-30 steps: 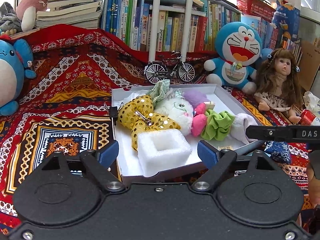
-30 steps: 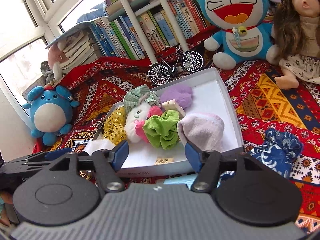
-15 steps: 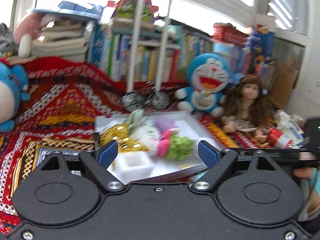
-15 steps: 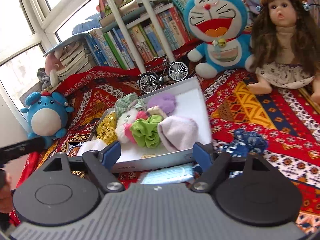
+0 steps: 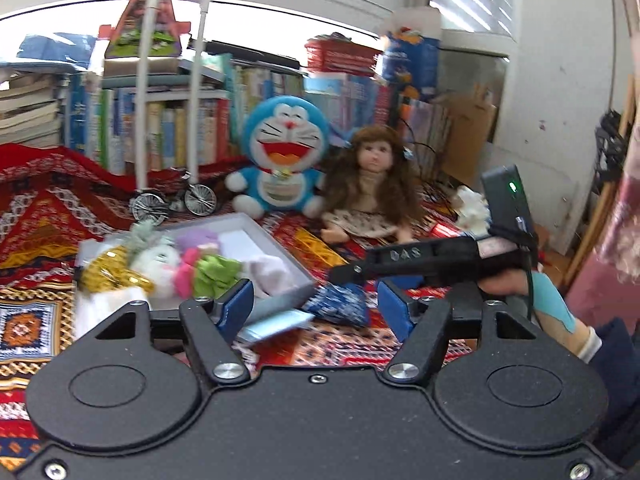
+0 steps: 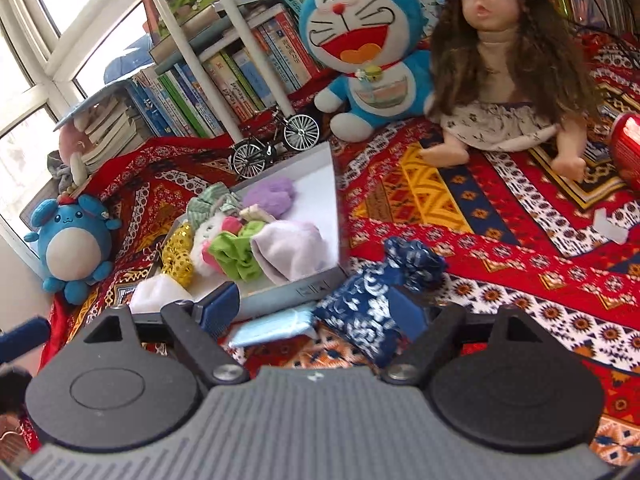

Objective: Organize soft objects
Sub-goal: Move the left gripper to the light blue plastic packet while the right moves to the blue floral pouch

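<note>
**Pouch lying beside the box, both grippers empty**

Pouch (image 6: 376, 300), blue with a white print, is lying on the patterned cloth (image 6: 500, 216) just beside the near right corner of the box (image 6: 292, 290). Its long axis is running from near to far in the right wrist view, with the gathered top pointing away toward the doll (image 6: 500, 60). Its near end is sitting partly behind the right gripper's (image 6: 316, 312) fingers, so whether a pad is touching it is hard to tell; the jaws are standing wide and nothing is being squeezed.

A pale blue packet (image 6: 272, 326) is lying between the pouch and the box, its near edge cut off by the gripper body. Inside the box, a gold item (image 6: 178, 252), a white plush (image 6: 208, 240), a green scrunchie (image 6: 236, 254) and a pale sock (image 6: 292, 248) are crowding together, overlapping one another.

The left wrist view is blurring, so the box contents are smearing there. The left gripper (image 5: 316, 304) is closing its jaws on air above the cloth, with the pouch (image 5: 340, 302) lying beyond them. The right gripper's black frame (image 5: 432, 260) is crossing that view, hiding the cloth behind it, and a hand (image 5: 516, 284) is showing only partly.
</note>
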A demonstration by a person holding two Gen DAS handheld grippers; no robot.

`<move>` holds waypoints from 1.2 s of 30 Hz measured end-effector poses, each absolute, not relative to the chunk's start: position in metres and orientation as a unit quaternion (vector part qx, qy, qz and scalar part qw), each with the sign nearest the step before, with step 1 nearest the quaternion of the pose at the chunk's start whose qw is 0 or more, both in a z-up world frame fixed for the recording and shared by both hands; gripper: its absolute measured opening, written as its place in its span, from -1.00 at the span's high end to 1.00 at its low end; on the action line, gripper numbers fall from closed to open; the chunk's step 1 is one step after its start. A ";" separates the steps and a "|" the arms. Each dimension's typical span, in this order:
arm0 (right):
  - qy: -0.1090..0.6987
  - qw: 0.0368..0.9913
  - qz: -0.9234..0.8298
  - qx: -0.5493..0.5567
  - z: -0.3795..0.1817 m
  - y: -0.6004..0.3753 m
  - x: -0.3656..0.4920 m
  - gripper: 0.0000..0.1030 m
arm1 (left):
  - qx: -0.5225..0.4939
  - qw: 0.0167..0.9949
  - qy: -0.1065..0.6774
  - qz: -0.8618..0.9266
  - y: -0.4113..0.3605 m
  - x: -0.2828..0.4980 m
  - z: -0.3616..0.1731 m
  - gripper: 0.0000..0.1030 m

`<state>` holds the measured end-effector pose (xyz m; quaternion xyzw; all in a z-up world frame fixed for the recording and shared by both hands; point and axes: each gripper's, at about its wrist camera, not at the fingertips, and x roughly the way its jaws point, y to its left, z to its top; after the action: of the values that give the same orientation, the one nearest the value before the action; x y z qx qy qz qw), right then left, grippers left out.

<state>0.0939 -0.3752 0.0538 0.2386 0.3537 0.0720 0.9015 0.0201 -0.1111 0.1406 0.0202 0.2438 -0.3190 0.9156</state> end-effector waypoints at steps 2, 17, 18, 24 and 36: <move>0.354 0.900 0.071 0.243 0.051 -0.381 0.090 -0.73 | 0.020 0.915 0.248 -0.317 -0.123 0.014 0.131 -0.13; 0.337 0.907 0.047 0.248 0.039 -0.398 0.085 -0.73 | 0.043 0.952 0.232 -0.193 -0.203 0.019 0.054 0.04; 0.337 0.907 0.048 0.249 0.038 -0.398 0.086 -0.73 | 0.049 0.954 0.230 -0.185 -0.206 0.020 0.050 0.03; 0.343 0.906 0.049 0.244 0.034 -0.401 0.093 -0.75 | 0.057 0.960 0.239 -0.136 -0.215 0.033 0.029 0.03; 0.353 0.898 0.040 0.260 0.012 -0.404 0.099 -0.75 | -0.009 0.964 0.248 -0.093 -0.216 0.060 0.020 -0.44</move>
<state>0.0990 -0.4038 0.0123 0.2601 0.3528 0.0397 0.8979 0.0599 -0.2160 0.0201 -0.0094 0.2476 -0.0934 0.9643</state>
